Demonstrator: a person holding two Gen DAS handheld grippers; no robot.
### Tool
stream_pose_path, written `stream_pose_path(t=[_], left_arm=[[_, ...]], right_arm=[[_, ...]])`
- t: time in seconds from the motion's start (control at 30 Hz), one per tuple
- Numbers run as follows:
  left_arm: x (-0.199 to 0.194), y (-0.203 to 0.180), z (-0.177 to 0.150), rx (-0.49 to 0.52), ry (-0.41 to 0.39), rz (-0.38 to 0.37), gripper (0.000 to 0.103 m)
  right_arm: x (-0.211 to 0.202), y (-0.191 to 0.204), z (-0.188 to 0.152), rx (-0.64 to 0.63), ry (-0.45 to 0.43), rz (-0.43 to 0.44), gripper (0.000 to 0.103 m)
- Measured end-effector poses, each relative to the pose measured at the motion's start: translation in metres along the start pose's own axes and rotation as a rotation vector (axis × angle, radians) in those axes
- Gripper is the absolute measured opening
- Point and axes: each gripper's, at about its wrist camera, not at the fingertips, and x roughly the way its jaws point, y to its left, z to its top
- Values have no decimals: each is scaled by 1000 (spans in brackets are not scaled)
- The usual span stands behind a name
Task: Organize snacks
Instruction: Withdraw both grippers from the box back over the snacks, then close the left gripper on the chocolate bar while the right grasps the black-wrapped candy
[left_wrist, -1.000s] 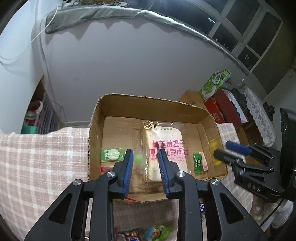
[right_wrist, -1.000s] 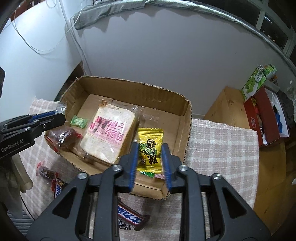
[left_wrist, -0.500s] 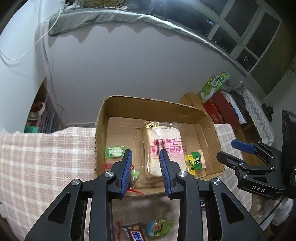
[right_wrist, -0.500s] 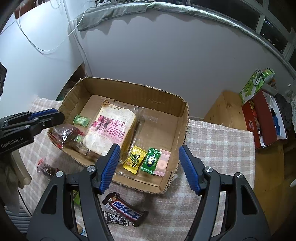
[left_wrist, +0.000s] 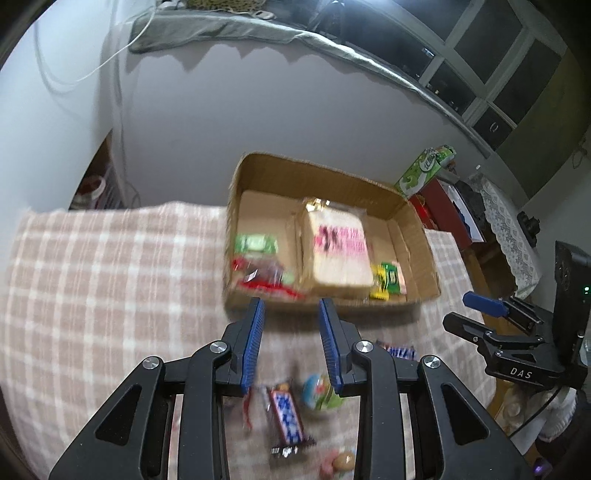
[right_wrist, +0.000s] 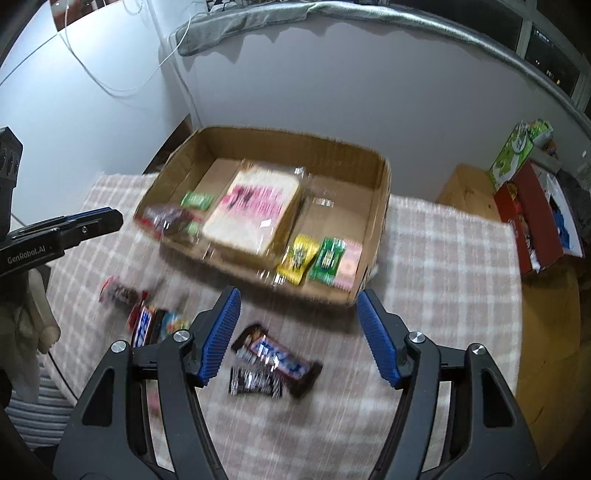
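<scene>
right gripper spread wide, empty | chocolate bar directly below, long axis crosswise (blurred) | left gripper parted, empty, farther

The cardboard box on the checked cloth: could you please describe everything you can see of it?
The shallow brown cardboard box is an open tray with low walls and ragged, torn edges, lying flat on the pink-and-white checked cloth. Inside lie a clear-wrapped bread slice with a pink label, a small green packet, a dark red-edged packet, and a row of yellow, green and pink sachets by the near wall. Neither pair of tongs touches it.
</scene>
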Motion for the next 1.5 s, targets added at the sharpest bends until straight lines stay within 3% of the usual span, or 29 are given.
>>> stream_pose_path(t=[0.3,0.5,0.67,0.73,0.83,1.07,1.5], left_arm=[[-16,16,-48,-49,44,-5,29],[-16,16,-72,-72,79,-23,29],[-11,10,-85,-79,106,-32,29],[-10,9,-89,-85,111,-35,29],[-11,10,-93,-96,111,-35,29],[-17,18,-100,-131,107,-23,29],[-13,17,-102,-131,128,-36,29]], right_arm=[[1,11,-55,-11,66,41,68],[6,20,-73,-58,96,101,68],[15,35,-73,-164,121,143,68],[22,38,-69,-196,138,139,58],[36,38,-64,-218,169,159,52],[56,48,-54,-278,205,212,50],[84,48,-49,-296,288,209,49]])
